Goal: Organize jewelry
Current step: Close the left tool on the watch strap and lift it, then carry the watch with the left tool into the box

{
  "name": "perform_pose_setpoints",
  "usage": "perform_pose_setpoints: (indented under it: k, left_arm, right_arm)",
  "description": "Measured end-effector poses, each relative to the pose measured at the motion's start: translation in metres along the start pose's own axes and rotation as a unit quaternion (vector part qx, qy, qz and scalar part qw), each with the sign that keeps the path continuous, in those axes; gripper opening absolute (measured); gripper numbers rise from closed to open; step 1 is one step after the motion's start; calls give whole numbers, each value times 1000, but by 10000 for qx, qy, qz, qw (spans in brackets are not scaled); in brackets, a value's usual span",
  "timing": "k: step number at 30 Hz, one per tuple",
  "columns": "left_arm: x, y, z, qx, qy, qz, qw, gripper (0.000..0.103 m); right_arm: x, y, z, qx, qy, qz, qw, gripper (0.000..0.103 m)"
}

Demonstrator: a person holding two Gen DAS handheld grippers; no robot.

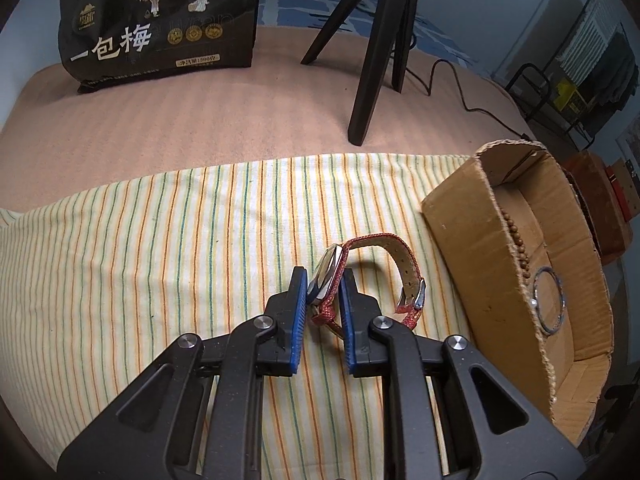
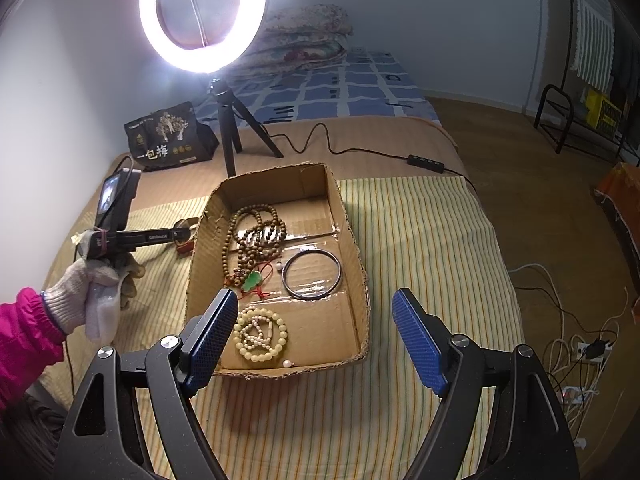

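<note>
A: Which lettering can be read?
B: The black snack bag (image 1: 158, 20) carries large pale characters, 一包梅, below a gold drawing of trees and figures; three round gold seals sit to their right.
A: Any figures?
B: A small pale label under the characters seems to give a net weight, though it is too blurred to read reliably.

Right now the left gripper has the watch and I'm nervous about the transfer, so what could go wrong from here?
The left gripper pinches the watch by its case edge only, so it may twist or slip out. Its red strap dangles loose and could snag the cardboard box wall. Inside, the dark bangle and wooden beads leave little bare floor.
</note>
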State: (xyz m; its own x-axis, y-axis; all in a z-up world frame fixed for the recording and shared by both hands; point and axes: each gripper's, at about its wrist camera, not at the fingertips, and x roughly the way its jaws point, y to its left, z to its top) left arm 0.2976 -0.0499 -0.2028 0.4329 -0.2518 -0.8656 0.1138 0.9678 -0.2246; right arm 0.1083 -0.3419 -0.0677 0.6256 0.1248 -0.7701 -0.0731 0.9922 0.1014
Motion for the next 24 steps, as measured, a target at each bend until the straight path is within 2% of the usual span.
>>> perform_pose_setpoints:
  k: [14,24]
  left_arm:
    - [-52,-8,-5,74,-286,-133,9995,14]
    - [-94,-43,-14,342,-441,-346,9978,14]
  right_arm:
    - [1,0,1,-86,-48,-104,9999,79]
    - [-2,0,0,-132,-110,-172,9997,79]
